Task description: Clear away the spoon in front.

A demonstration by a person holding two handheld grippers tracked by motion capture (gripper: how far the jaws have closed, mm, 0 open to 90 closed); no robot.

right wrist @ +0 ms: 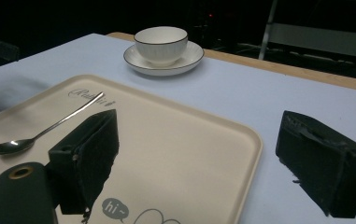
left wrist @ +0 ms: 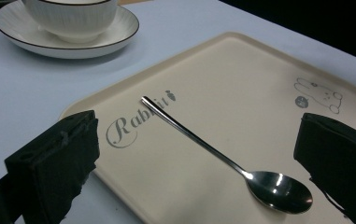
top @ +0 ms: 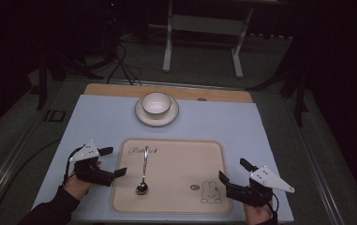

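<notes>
— While the spoon (top: 144, 171) is lying untouched on the cream tray (top: 176, 206), how far along is the work looking?

— Barely begun, by my reading. Nothing is being held. The spoon is resting on the tray's left half, bowl toward the person, handle pointing away toward the bowl (top: 156, 102), which is sitting on its saucer (top: 141, 117) at the far side of the blue mat (top: 241, 124), well apart from the spoon.

— And the left gripper (top: 110, 161)?

— It is hovering at the tray's left edge, jaws spread wide and gripping nothing; in the left gripper view the spoon (left wrist: 222, 156) is lying between them, farther off.

— The right gripper (top: 234, 171)?

— It is waiting at the tray's right edge, jaws likewise gaping and bare, one over the tray, one over the mat. Picking up the spoon is looking like all that lies ahead.
</notes>
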